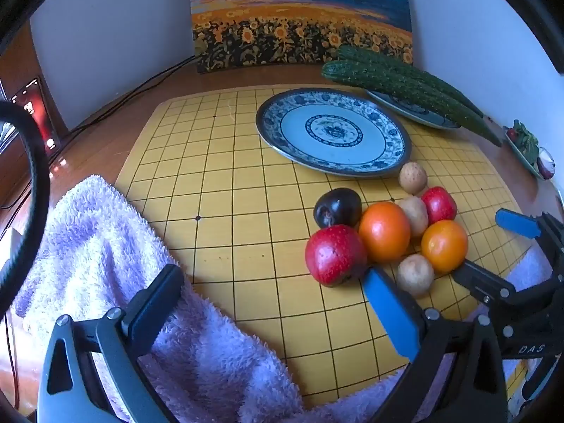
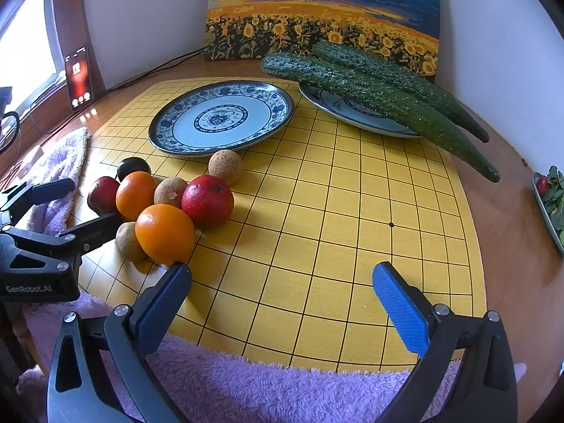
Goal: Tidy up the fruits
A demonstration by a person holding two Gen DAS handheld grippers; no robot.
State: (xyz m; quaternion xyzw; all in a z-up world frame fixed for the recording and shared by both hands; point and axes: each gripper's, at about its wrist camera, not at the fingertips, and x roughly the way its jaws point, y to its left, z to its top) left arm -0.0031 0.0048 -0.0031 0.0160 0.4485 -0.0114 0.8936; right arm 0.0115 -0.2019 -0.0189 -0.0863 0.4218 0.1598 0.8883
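Note:
A pile of fruit lies on the yellow grid board [image 1: 229,190]: a red apple [image 1: 335,254], a dark plum [image 1: 337,207], two oranges [image 1: 384,231] [image 1: 444,245], a second red apple [image 1: 438,204] and three tan round fruits [image 1: 412,177]. An empty blue-patterned plate [image 1: 333,130] sits behind the pile. My left gripper [image 1: 273,283] is open and empty, left of the pile. My right gripper [image 2: 282,280] is open and empty, right of the near orange [image 2: 165,233]. The plate also shows in the right wrist view [image 2: 220,118].
Two cucumbers [image 2: 380,97] lie across a second plate [image 2: 338,109] at the back right. A purple towel [image 1: 105,246] covers the board's near and left edges. A sunflower painting [image 1: 299,17] leans on the wall. A phone [image 2: 79,77] stands at the left. A dish of greens [image 2: 551,197] sits far right.

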